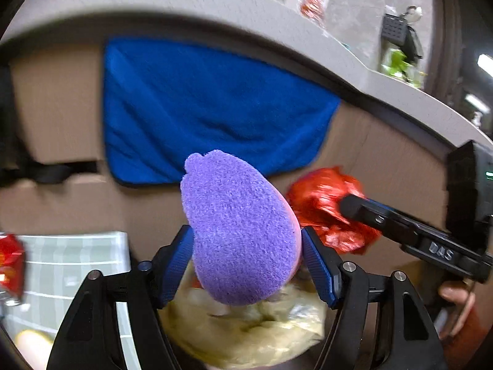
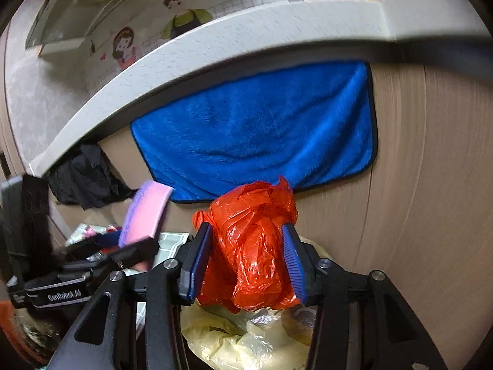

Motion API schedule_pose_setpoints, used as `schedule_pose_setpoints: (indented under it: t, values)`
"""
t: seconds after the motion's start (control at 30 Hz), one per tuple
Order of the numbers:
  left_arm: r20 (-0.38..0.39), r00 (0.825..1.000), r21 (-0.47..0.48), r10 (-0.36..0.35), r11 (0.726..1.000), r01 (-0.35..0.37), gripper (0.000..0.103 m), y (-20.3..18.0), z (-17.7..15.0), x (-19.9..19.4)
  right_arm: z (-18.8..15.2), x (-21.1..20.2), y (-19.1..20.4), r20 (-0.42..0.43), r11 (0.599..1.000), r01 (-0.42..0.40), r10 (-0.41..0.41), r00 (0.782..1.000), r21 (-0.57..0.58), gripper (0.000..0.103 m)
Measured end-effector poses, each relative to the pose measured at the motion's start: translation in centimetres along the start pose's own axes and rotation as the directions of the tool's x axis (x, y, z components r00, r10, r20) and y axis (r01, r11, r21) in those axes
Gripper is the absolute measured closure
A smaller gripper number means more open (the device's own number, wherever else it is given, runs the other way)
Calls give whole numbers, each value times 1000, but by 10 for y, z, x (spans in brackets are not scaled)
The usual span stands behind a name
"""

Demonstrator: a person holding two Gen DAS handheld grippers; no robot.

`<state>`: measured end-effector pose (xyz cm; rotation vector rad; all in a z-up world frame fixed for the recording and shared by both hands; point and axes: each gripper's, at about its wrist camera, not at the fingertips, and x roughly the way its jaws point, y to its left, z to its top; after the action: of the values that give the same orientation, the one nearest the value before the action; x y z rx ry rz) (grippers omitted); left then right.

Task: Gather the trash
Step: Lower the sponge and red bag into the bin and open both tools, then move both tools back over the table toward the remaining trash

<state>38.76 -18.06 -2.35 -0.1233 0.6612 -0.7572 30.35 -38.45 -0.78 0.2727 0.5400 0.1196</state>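
Now both claws hang over the yellow trash bag (image 2: 246, 339). The left claw (image 1: 246, 259) squeezes a purple sponge (image 1: 237, 231), the right claw (image 2: 246, 265) a red plastic bag (image 2: 252, 246). Next, open wide and drop them in.

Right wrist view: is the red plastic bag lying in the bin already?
No, the red plastic bag sits between the right gripper pads, above the yellow-lined bin.
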Motion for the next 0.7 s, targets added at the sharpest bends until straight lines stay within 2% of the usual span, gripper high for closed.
schedule_pose_setpoints:
  t: [0.07,0.13,0.23,0.3,0.4,0.5,0.57,0.7]
  values:
    - [-55,997,-14,-45,999,45,26,7,-3,16,-3,9,-11,-13,999,-11,12,1000,47,44]
    - [-88,994,-50,-61,997,57,22,16,-6,27,-8,18,-21,-31,996,-7,10,999,91,43]
    - [-86,994,-132,-63,990,51,22,32,-6,23,-13,23,-26,-54,994,-9,15,998,110,43]
    - [-76,996,-151,-40,988,28,22,37,-4,13,-16,23,-25,-58,995,6,0,998,103,43]
    - [-41,998,-133,38,990,-43,22,40,-4,-15,-18,19,-20,-59,996,9,-4,998,94,43]
    - [-6,991,-123,131,984,-131,22,49,-7,-50,-16,13,-11,-46,997,7,-4,999,79,43]
    - [20,977,-112,212,972,-208,22,55,-10,-74,-16,6,-2,-30,998,9,-7,1000,60,43]
    - [109,927,-87,360,932,-352,22,70,-20,-132,-14,-9,27,0,1000,18,-18,1000,-10,43]
